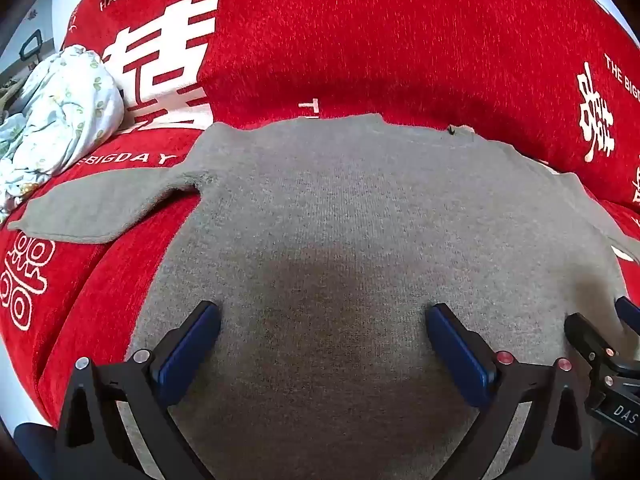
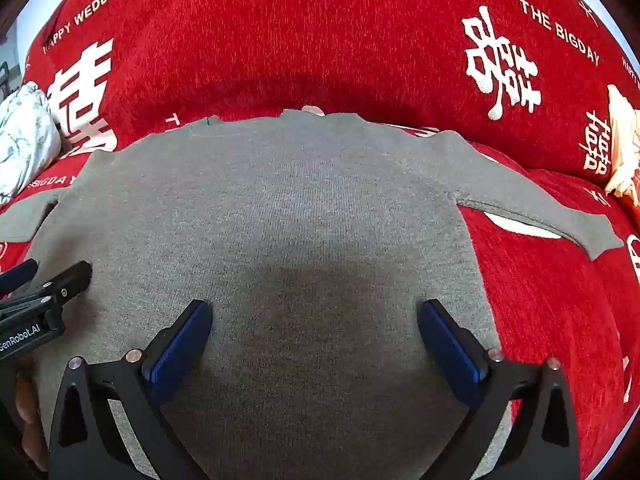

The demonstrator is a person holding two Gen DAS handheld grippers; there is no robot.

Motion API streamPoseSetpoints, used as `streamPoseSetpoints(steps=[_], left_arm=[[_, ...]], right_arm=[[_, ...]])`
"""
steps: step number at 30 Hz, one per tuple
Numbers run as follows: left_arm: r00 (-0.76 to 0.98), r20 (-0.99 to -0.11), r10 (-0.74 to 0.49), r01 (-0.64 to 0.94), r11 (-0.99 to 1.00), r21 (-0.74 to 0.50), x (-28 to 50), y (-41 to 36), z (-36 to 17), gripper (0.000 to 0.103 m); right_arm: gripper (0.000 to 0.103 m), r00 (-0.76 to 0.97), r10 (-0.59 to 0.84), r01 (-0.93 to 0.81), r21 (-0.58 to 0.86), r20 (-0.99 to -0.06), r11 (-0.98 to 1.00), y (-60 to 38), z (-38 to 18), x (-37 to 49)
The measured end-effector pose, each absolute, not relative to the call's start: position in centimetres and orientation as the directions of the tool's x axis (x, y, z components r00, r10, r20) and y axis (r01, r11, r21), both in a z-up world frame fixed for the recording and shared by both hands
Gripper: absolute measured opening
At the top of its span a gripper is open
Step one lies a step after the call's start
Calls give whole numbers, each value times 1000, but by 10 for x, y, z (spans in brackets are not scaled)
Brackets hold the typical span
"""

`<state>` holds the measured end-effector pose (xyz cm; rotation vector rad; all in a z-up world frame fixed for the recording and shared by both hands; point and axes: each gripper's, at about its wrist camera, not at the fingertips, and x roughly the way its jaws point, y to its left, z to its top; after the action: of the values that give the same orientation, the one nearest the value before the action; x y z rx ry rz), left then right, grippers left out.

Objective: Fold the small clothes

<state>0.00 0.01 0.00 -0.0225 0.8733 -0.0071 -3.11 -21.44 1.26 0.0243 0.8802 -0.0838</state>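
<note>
Hovering over a grey sweater [image 1: 340, 208] that lies spread flat on a red sofa cover [image 1: 360, 40], neck twd the backrest, hem twd the cameras. Both tongs tilt down at it, side by side. Left gripper [image 1: 322, 320] has its jaws spread as wide as they go, nothing between the blue pads, just knit below. Right gripper [image 2: 314, 316] same: fully apart, holding nothing.

Step, as I read it: folding hasn't begun. Body is smoothed out, both sleeves stick out sideways, left sleeve [image 1: 100, 208] and right sleeve [image 2: 540, 208] lying flat on the cover. So this looks like the approach before the 1st fold.

Next move prob calls for each gripper to go outward to its own sleeve or side edge, pinch only the top layers w/o grabbing the sofa cover, then carry the sleeve in across the body. Knit is soft & floppy, so a pinch near the cuff would likely let the rest drag.

Edges/room: backrest rises just behind the neckline, little space there. A floral bundle [image 1: 60, 120] sits near the left cuff, apart from it. A pale cloth [image 2: 622, 152] sits past the right cuff. The 2 grippers are close together over the middle, so they could bump if both swing inward
</note>
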Motion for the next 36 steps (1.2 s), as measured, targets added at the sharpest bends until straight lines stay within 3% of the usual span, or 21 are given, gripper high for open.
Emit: streamPoseSetpoints(steps=[36], left_arm=[[636, -771, 11, -10, 1000, 6, -2, 0, -1, 103]], right_arm=[[103, 621, -60, 81, -12, -781, 997, -214, 12, -28]])
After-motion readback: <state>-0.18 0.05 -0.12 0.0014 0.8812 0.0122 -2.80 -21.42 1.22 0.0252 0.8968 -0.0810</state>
